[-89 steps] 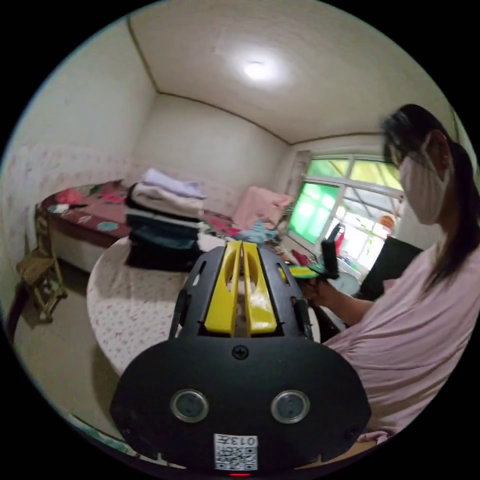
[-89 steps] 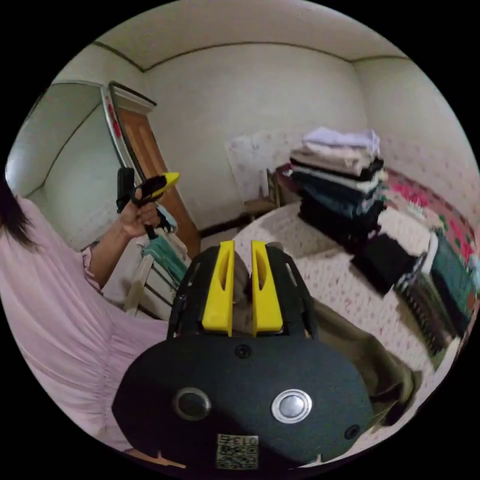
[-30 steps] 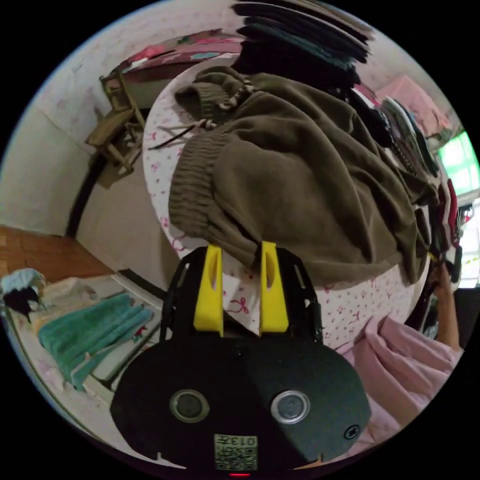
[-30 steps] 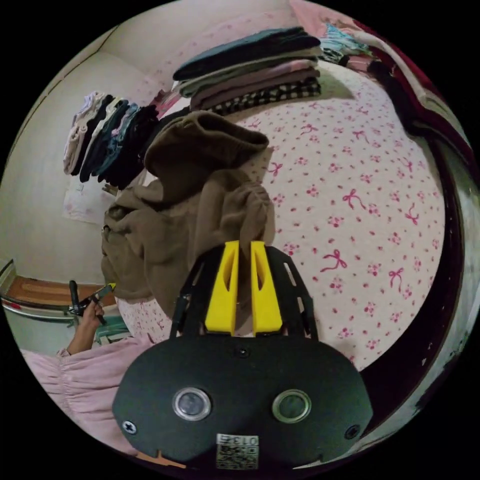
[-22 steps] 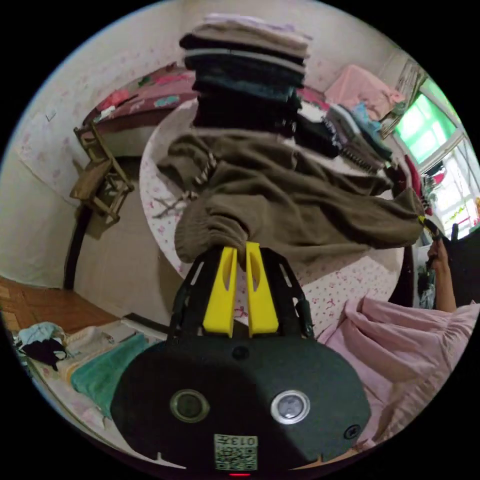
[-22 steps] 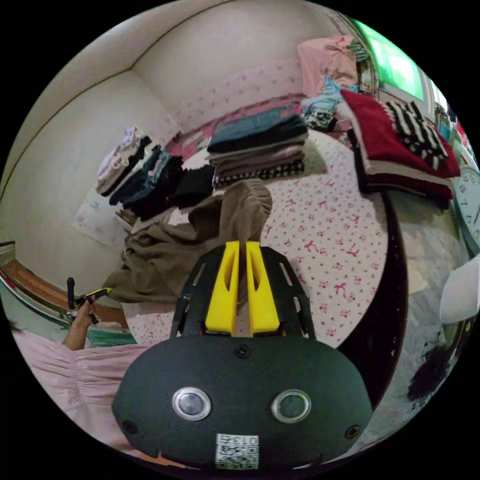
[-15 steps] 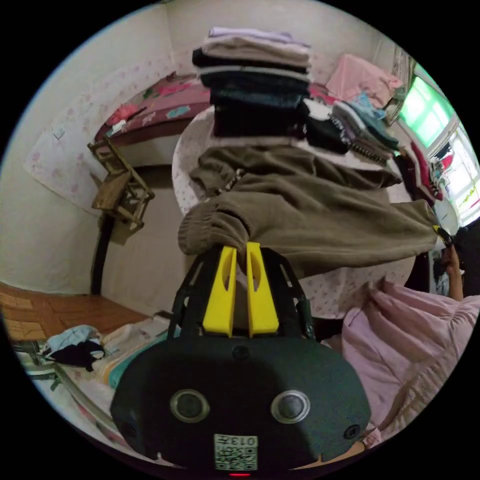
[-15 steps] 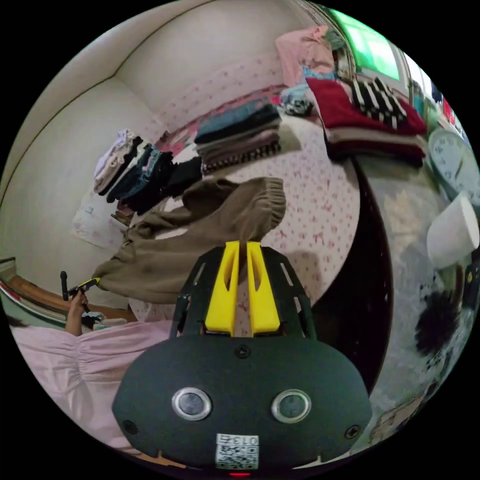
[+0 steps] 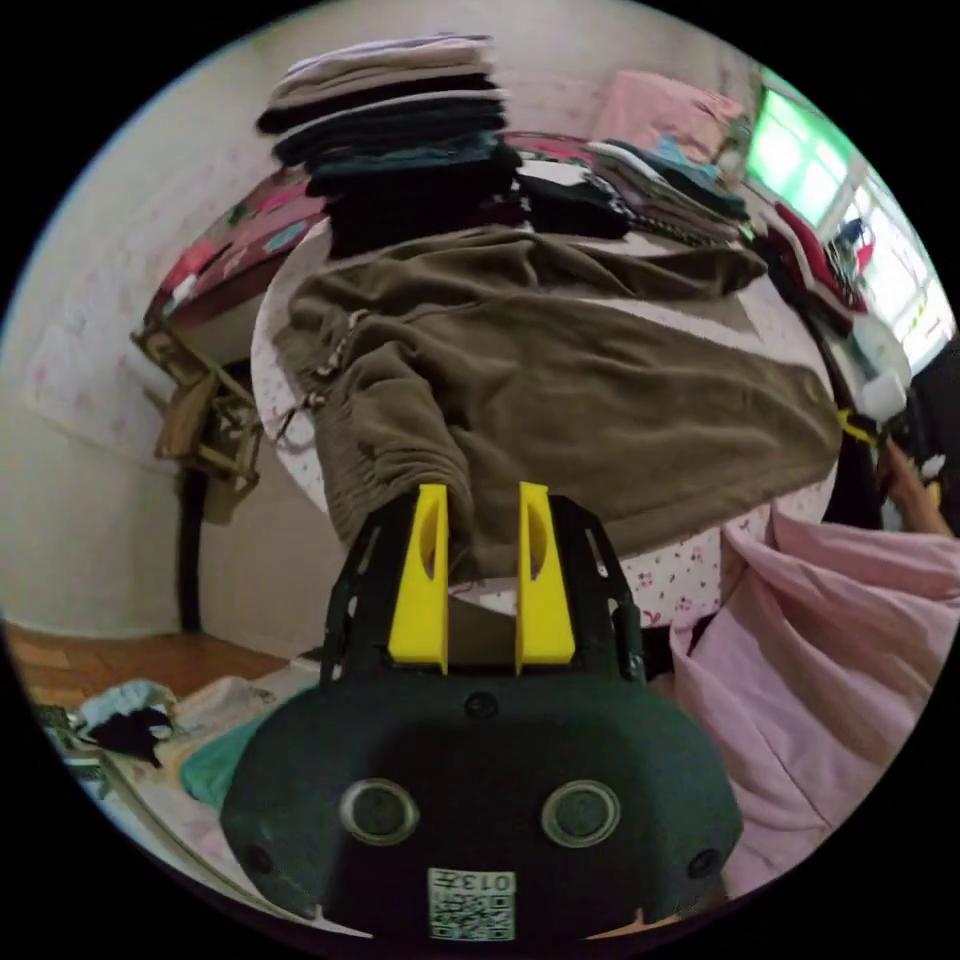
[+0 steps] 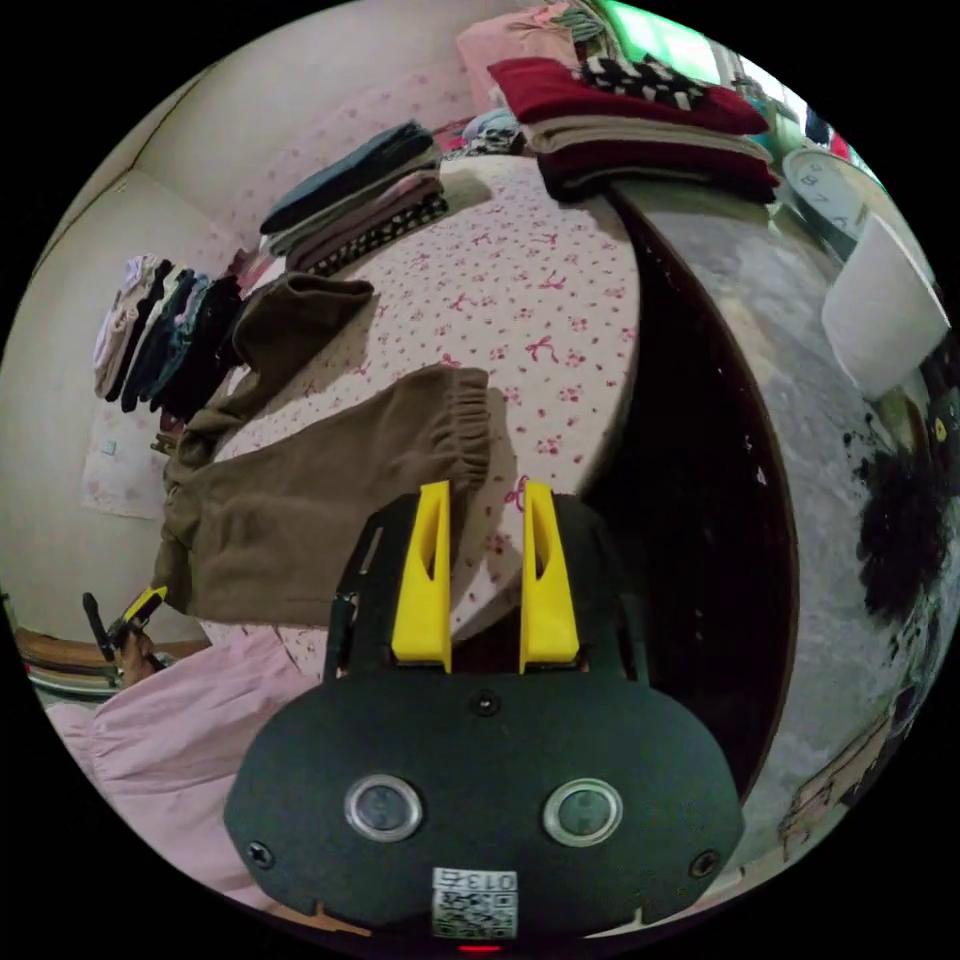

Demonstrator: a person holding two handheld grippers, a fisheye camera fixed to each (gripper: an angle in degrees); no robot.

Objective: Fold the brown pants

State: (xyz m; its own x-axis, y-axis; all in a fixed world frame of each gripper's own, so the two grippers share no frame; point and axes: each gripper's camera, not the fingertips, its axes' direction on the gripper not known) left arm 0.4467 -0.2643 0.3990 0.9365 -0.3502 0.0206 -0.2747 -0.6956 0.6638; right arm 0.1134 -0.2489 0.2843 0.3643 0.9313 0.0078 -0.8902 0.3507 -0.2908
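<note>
Brown pants (image 9: 560, 390) laid out along the near edge of the bow-print surface (image 10: 560, 290), both legs spread, stacks of folded clothes (image 9: 400, 130) behind. Left gripper (image 9: 482, 520) at the waistband and right gripper (image 10: 485, 520) at the cuff, fingers spread, pinching nothing. Laying-out step apparently done; next, probably regrasp to fold one leg over the other.

Folded clothes stacks (image 9: 400, 110) on floral-cloth table (image 10: 560, 290); wooden chair (image 9: 195, 420) beside; white cup (image 10: 885, 310).

pants (image 9: 560, 400) spread on table (image 10: 560, 290), clothes stacks (image 9: 400, 140) behind, likely a chair (image 9: 200, 420) beside table
</note>
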